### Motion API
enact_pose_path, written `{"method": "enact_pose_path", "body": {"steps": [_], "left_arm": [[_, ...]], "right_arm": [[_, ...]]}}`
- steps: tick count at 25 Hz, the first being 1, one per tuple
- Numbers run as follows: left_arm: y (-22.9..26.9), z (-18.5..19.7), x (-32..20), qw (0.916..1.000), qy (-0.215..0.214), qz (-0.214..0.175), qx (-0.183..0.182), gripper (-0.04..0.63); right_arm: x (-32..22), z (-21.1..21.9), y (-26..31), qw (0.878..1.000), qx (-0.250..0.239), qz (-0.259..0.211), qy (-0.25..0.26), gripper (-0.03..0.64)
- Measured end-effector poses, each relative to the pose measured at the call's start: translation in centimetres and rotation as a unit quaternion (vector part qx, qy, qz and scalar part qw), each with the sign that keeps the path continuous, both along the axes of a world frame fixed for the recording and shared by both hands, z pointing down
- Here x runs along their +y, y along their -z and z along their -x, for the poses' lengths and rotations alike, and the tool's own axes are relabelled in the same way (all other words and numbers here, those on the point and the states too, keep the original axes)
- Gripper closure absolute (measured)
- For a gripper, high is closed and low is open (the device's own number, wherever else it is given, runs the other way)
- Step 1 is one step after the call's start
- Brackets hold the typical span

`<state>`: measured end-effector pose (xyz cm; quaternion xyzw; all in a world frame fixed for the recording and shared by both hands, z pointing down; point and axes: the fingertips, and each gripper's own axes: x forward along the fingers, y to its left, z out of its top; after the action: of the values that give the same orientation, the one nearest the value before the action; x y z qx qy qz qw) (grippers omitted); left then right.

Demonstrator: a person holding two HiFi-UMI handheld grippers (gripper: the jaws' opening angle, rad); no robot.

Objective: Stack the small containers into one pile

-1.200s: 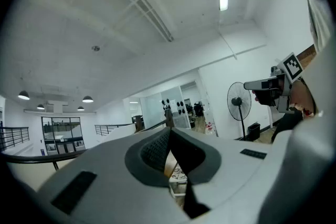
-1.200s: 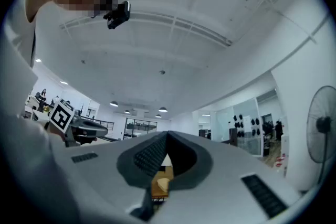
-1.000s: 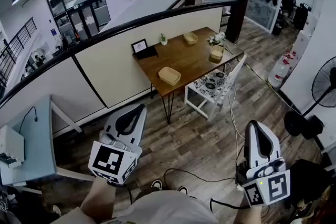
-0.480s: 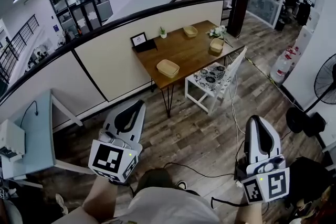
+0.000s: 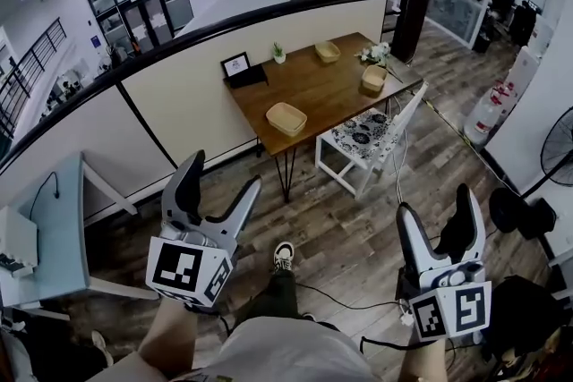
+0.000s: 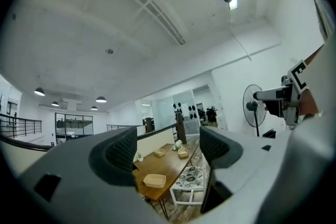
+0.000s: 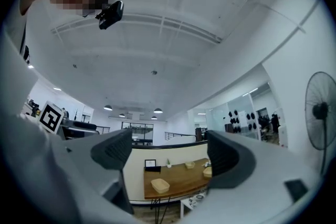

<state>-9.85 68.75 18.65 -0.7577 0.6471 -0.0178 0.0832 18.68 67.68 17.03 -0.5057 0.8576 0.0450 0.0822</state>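
Note:
Three small tan containers lie apart on a wooden table [image 5: 313, 94] far ahead: one near the front edge [image 5: 286, 118], one at the back [image 5: 328, 52], one on the right [image 5: 373, 78]. The left gripper view shows them too, the front one [image 6: 154, 180] largest. In the right gripper view the front container [image 7: 160, 185] lies left of the others. My left gripper [image 5: 222, 179] is held low at the left, its jaws opening with nothing between them. My right gripper [image 5: 436, 212] is low at the right, jaws also opening and empty. Both are well short of the table.
A white chair [image 5: 367, 143] with a patterned seat stands in front of the table's right end. A picture frame [image 5: 238, 72], a small plant [image 5: 279, 56] and flowers [image 5: 372, 60] share the tabletop. A cream partition [image 5: 188, 112] runs behind, a pale desk [image 5: 45, 228] is left, a fan [image 5: 557, 148] right. Cables cross the floor.
Both grippers' jaws have gone from shut to spread wide. The person has stepped forward, and a shoe now shows on the floor between the grippers.

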Motion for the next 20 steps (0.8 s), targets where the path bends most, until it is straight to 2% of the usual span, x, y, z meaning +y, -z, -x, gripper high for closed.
{"method": "enact_pose_path", "body": {"steps": [8,20], "left_arm": [[-1.3,1.3,-11.2,0.9991,-0.037,0.019,-0.006,0.236],[-2.1,7.8,-31.5,0.9973,-0.057,0.046,-0.001,0.236]], "right_arm": [[-10.6,1.9,-0.8,1.0,0.016,0.014,-0.021,0.172],[-30.0,8.5,-1.7,0.998,0.02,0.054,-0.033,0.173]]}}
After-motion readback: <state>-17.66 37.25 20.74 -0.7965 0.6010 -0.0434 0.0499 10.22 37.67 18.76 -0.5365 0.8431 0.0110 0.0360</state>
